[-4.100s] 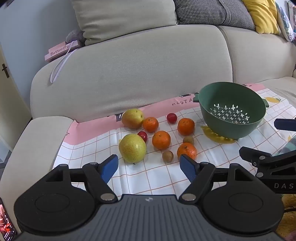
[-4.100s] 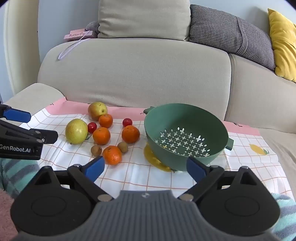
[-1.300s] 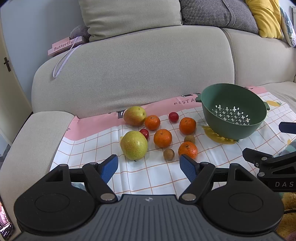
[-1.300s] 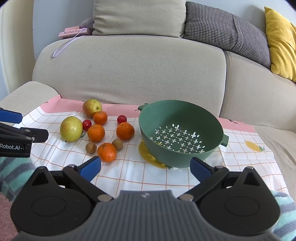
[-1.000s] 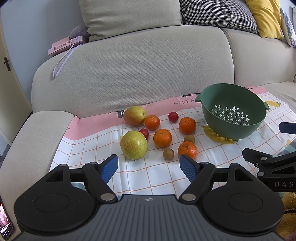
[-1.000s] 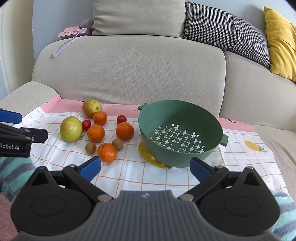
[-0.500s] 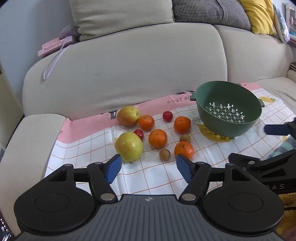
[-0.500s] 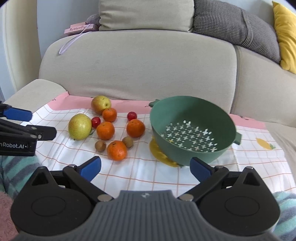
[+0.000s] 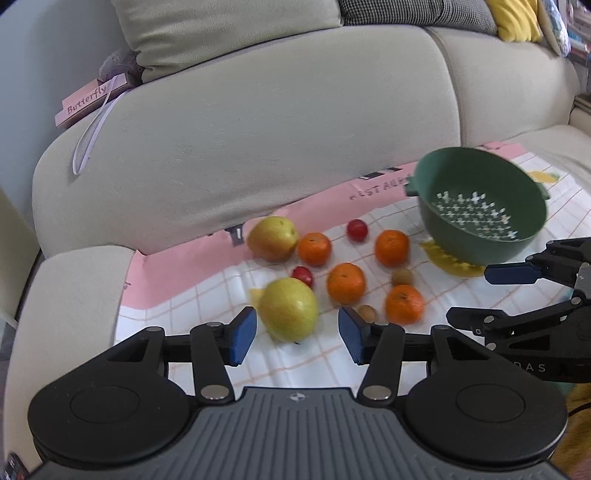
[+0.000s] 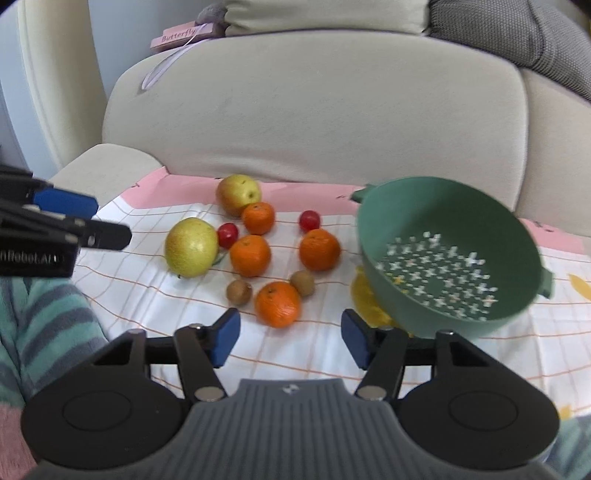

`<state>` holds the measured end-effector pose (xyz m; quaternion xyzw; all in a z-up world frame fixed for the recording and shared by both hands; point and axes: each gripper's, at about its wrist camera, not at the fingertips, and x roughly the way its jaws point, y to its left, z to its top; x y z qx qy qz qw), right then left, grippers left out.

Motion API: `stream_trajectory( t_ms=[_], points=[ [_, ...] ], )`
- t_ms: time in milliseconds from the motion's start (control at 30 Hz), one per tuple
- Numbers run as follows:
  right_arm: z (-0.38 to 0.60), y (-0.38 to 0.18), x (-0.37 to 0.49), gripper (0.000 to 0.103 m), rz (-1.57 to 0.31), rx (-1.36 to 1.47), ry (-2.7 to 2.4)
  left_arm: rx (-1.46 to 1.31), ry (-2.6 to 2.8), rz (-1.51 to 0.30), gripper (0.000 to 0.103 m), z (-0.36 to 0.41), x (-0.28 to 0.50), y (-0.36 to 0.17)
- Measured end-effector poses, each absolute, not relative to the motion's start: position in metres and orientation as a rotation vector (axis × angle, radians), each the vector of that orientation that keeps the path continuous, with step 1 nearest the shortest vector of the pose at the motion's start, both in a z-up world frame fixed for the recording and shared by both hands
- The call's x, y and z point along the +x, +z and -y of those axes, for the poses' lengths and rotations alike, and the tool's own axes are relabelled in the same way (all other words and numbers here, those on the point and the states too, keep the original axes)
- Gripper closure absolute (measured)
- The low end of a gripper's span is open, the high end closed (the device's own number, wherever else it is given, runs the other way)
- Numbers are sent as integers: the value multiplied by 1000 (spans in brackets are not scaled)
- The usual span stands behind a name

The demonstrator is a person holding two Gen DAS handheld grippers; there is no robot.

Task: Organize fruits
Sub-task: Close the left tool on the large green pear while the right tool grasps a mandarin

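1. Green colander (image 10: 448,254) sits tilted on the checked cloth (image 10: 332,343), its mouth facing 7 o'clock in the right view, its handles on a 10-to-4 line.
2. Fruit lies on the cloth at the colander's 9 o'clock: two pears, four oranges, two red fruits, two small brown ones.
3. Only the right view shows a striped sleeve (image 10: 40,317); only the left view shows a yellow cushion (image 9: 517,18).
4. Left gripper (image 9: 297,334) is half-open and closing, empty, a pear (image 9: 288,314) beyond its pads.
5. Right gripper (image 10: 290,338) is half-open and closing, empty, an orange (image 10: 277,303) just past it.
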<state>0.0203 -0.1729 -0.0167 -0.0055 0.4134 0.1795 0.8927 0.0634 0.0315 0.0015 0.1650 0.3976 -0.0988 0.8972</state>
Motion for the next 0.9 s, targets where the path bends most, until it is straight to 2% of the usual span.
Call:
stream_trajectory(
  t_ms=[100,267,500,900],
  points=[
    [164,-23,35,53,-866,-19,392,367,-215,-838,41,-34,77,-5],
    [153,-40,57,58,-890,-31,392,358,-240,-874,31,-33,97,-23],
    [147,-61,76,62,-925,-21,396,352,-229,-943,29,-33,124,-48],
    [152,-86,90,60,-982,55,414,260,-193,-1023,26,-40,155,-75]
  ],
)
